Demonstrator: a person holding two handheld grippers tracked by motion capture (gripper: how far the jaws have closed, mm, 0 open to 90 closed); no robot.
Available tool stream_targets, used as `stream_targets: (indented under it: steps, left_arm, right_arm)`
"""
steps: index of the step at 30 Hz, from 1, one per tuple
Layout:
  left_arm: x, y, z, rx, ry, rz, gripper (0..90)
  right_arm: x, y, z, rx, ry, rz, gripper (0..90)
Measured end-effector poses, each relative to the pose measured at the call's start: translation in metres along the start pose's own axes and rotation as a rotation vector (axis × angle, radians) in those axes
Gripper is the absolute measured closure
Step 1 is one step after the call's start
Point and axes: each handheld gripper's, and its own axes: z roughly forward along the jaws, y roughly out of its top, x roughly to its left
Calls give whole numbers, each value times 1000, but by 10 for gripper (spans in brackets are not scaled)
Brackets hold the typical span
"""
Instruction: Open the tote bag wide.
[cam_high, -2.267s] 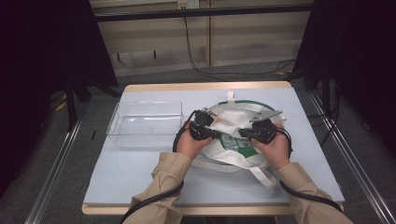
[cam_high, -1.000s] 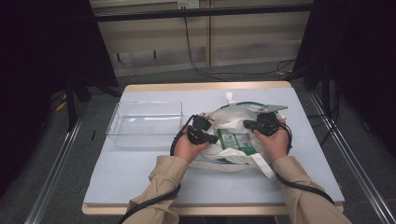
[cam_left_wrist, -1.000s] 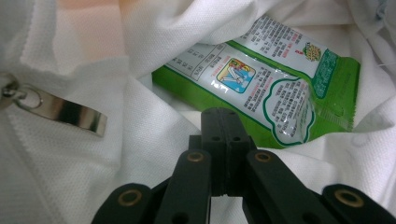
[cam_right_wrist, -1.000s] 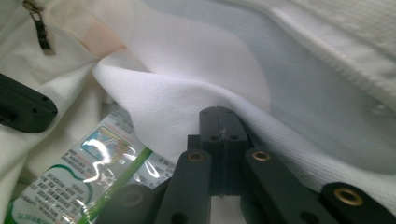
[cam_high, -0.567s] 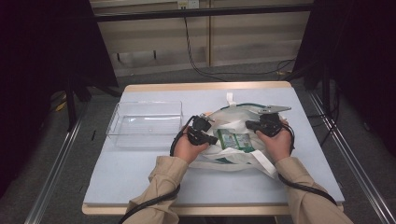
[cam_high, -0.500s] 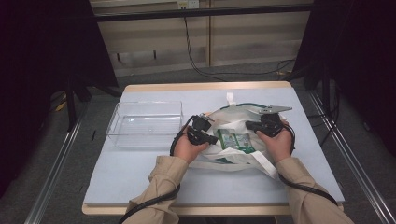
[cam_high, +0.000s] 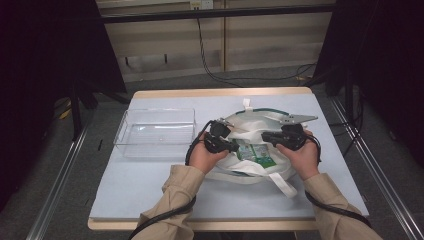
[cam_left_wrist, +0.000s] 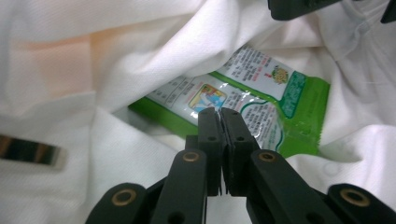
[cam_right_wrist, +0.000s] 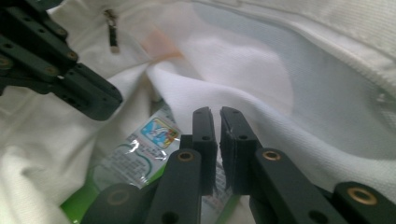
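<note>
A white cloth bag (cam_high: 243, 125) lies on the table with its mouth spread, and a green snack packet (cam_high: 255, 152) shows inside it. My left gripper (cam_high: 233, 146) sits at the mouth's left side, shut and holding nothing, its tips (cam_left_wrist: 221, 112) just above the packet (cam_left_wrist: 273, 88). My right gripper (cam_high: 265, 136) is at the mouth's right side. Its jaws (cam_right_wrist: 218, 112) have just been opening to a thin slit, with nothing between them. They hover over the bag's cloth and the packet (cam_right_wrist: 140, 149).
A clear plastic bin (cam_high: 155, 131) stands empty left of the bag. The bag's straps trail toward the front edge of the pale blue table (cam_high: 150, 190). Metal rails run along both sides of the table, and cables lie on the floor beyond it.
The two hands have drawn a little apart, so the bag's mouth is wider and more of the packet shows. My right gripper has shifted slightly right and up.
</note>
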Motion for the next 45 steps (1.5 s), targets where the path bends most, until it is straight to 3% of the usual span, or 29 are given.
stream_targets:
  steps: [3,6,7,8,9,19,23,28,32,34,35,40,41,42,43,45]
  left_arm:
    - [-2,1,2,-7,-5,-10,878]
    - [-1,2,2,14,-10,17,877]
    - [-3,2,3,-3,-7,-7,877]
    - [-4,2,4,-12,-12,-5,877]
    - [-3,3,3,3,-13,14,877]
    - [-5,-1,10,14,-18,-12,868]
    - [-4,-1,11,34,-19,13,867]
    - [-5,0,10,26,-20,14,861]
    - [-8,-2,11,11,-24,-7,859]
    - [-8,-3,11,23,-28,6,859]
    - [-9,-4,12,11,-32,-10,858]
    - [-10,-8,13,32,-34,16,858]
    - [-12,-8,13,24,-34,-1,858]
    - [-11,-9,13,32,-34,15,858]
    - [-12,-10,13,19,-33,-5,859]
    - [-11,-11,13,30,-35,17,858]
  right_arm:
    - [6,1,-5,1,16,-10,834]
    - [11,4,-7,12,28,-41,831]
    - [12,5,-7,14,31,-52,829]
    - [13,6,-8,19,25,-59,825]
    - [13,6,-9,17,26,-53,822]
    - [14,-10,-16,33,24,-38,803]
    - [13,-21,-17,40,22,-22,794]
    - [11,-33,-18,49,24,-8,763]
    - [13,-38,-19,54,22,-19,736]
    - [15,-39,-20,57,21,-22,724]
    - [15,-41,-21,61,17,-28,714]
    - [18,-47,-22,66,9,-23,671]
    - [18,-47,-22,74,13,-20,656]
    - [18,-47,-22,87,17,-27,647]
    - [19,-47,-22,84,15,-28,642]
    - [19,-48,-23,81,15,-26,633]
